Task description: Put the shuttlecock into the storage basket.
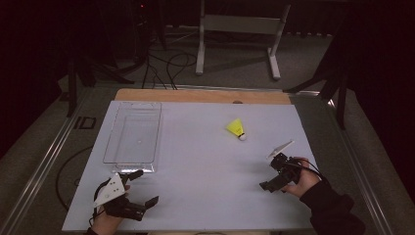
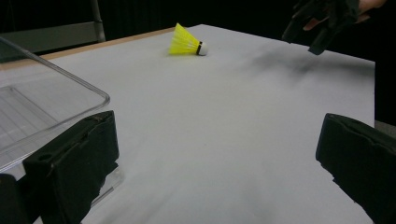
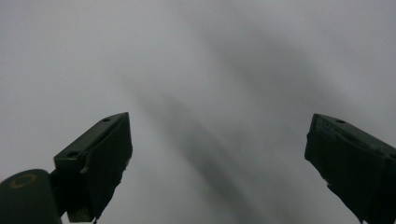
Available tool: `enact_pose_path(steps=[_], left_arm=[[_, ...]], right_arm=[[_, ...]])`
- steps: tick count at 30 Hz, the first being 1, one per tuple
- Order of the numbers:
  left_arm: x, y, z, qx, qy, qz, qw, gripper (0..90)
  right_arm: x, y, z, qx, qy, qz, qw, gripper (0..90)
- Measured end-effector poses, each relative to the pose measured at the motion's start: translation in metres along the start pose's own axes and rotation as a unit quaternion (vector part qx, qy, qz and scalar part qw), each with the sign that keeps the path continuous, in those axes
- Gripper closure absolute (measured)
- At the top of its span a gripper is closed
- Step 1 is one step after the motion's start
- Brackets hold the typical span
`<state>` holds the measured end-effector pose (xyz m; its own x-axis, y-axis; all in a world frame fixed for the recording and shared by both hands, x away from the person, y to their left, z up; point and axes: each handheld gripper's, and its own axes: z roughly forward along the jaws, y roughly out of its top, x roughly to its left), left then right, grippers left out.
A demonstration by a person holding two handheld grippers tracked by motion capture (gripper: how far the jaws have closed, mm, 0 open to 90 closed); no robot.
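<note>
Grippers both spread open and empty over a white table (image 1: 205,161), with a yellow shuttlecock (image 1: 236,128) lying on its side toward the far right

From above, the left gripper (image 1: 139,188) sits at the near left just below a clear plastic tray (image 1: 132,134), and the right gripper (image 1: 272,182) is at the near right, well apart from the shuttlecock. The left gripper view adds what the high view cannot: the shuttlecock's white cork tip pointing right, the tray's rounded near corner just beside one jaw, and the right gripper in a hand at the top right, cut off by the edge. The right gripper view gives wide-apart jaws over bare, blurred tabletop; the tray's far end is hard to make out from above
</note>
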<state>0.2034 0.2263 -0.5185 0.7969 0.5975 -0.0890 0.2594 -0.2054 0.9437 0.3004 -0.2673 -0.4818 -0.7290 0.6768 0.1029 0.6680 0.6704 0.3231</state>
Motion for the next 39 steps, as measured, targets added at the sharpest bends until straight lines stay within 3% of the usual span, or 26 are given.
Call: enact_pose_path(steps=[6,14,39], left_arm=[[0.000,0.000,0.000,-0.001,-0.002,0.000,1.0000,0.1],[0.000,0.000,0.000,-0.001,-0.004,0.000,1.0000,0.1],[0.000,0.000,0.001,0.000,-0.008,-0.005,1.0000,0.1]], right_arm=[[-0.011,0.010,0.011,0.024,0.000,0.005,0.9997,7.8],[-0.026,0.023,0.017,0.033,0.003,0.008,0.9994,7.7],[-0.055,0.062,0.023,0.041,0.000,0.006,0.9991,8.2]])
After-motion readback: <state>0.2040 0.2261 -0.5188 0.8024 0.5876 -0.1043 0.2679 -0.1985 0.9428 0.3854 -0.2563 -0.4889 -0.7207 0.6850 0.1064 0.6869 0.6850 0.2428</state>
